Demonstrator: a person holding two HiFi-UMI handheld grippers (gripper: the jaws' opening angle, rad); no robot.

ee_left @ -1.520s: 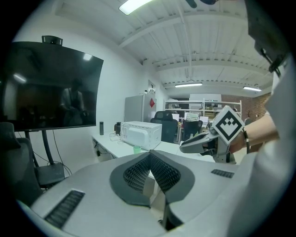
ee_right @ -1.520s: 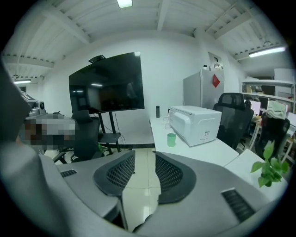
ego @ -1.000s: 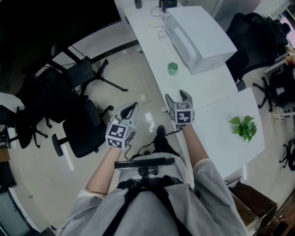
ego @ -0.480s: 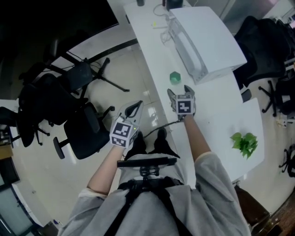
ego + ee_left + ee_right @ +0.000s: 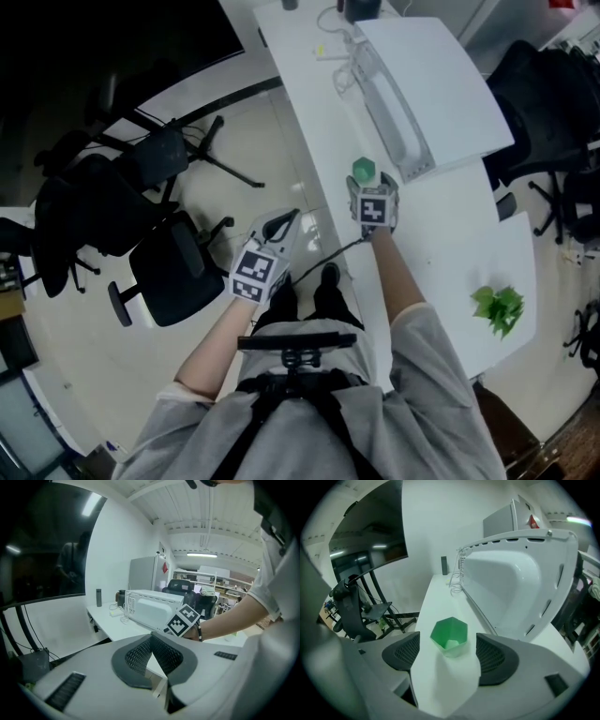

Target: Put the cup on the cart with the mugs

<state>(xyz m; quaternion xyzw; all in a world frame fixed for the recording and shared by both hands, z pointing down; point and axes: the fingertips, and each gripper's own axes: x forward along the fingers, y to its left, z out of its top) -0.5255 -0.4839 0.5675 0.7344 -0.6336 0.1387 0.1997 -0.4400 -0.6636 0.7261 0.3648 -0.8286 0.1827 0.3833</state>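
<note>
The step in hand is the reach for the cup. The right gripper [image 5: 448,652] has just been opening its jaws wide and holds nothing. The one green cup [image 5: 450,636] stands on the table [image 5: 436,590] between its tips, untouched. Next, I judge, it must ease forward and close. The left gripper [image 5: 151,644], jaws together and empty, hangs alongside. One microwave [image 5: 511,588] sits beyond the cup. No cart or mugs show.

The cup [image 5: 450,636] stands on bare table [image 5: 440,597], with clear surface in front of it and to its left, where the table edge drops to open floor. Just to its right, the microwave [image 5: 511,588] walls off that side. A looped cable [image 5: 454,582] lies farther back. Chairs [image 5: 164,267] stand well apart, across the floor.
</note>
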